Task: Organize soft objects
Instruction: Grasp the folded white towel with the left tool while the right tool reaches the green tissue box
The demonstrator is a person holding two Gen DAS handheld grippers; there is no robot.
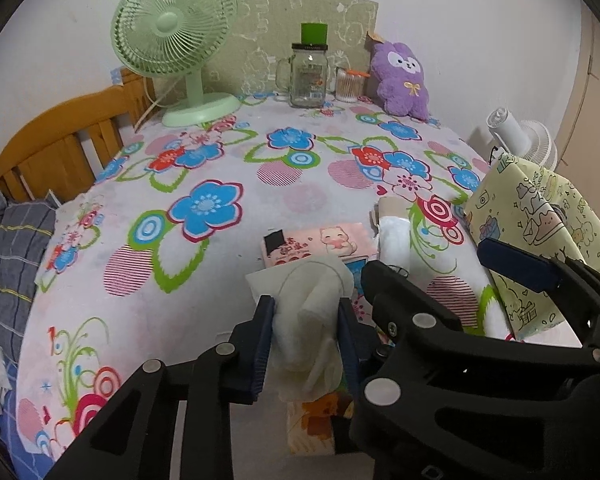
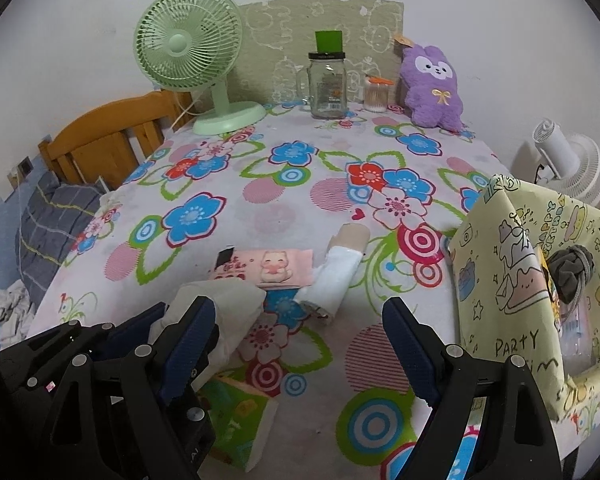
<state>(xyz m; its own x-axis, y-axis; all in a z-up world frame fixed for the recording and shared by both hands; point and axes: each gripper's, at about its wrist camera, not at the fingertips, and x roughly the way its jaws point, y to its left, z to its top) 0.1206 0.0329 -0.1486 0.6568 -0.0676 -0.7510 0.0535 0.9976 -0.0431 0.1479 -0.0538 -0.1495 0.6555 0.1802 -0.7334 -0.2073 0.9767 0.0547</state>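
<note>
The table wears a white cloth [image 2: 260,184] printed with blue and red flowers, green leaves and pink striped circles. At its twelve o'clock end a pale green fan [image 2: 192,56] stands, with a purple plush rabbit [image 2: 434,88] at one o'clock, gold bow on its chest. At three o'clock hangs a pale yellow bag [image 2: 516,280] covered in black-line cartoon doodles. Near six o'clock lies a pink packet [image 2: 272,266] showing a cartoon cat, beside a crumpled white tissue [image 1: 308,320].

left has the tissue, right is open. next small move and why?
Probably carry the white tissue, clamped in the left gripper, right toward the yellow bag. Its mouth looks open, and the open right gripper is empty beside it.
</note>
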